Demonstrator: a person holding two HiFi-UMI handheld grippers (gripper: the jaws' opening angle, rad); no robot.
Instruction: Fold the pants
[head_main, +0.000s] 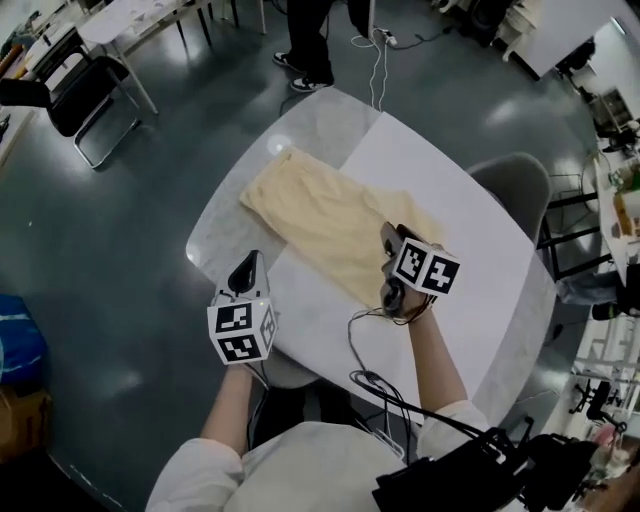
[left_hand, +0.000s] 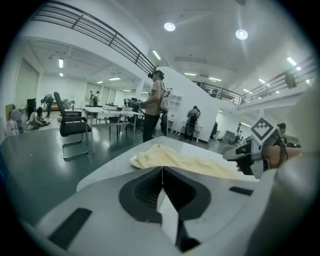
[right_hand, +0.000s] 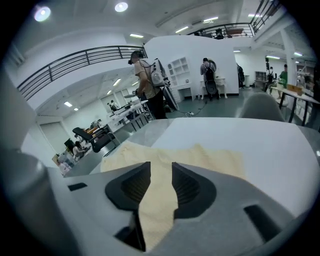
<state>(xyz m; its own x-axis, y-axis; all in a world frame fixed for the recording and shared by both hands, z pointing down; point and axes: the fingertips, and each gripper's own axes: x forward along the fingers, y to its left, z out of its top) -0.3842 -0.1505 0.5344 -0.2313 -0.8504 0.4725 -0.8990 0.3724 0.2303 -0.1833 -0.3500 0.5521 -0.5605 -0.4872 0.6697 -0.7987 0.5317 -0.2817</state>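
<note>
Left gripper (head_main: 246, 270) in the head view sits over the near edge of the table (head_main: 480, 250), just short of the pale yellow pants (head_main: 320, 220), which lie spread on a diagonal across the tabletop. Right gripper (head_main: 387, 236) is over the pants' near right end; contact can't be judged from up here. A person (head_main: 308, 40) stands at the far side.

Over to the left gripper view: jaws pressed together, nothing caught between them. The pants stretch across the table ahead, and the other gripper hangs over their right end. A black chair (left_hand: 72, 127) stands on the floor to the left.

Now the right gripper view: jaws stand apart with a narrow gap, and the yellow cloth shows through it from below. The pads aren't pinching it. The pants' right end lies on the white part of the table.
</note>
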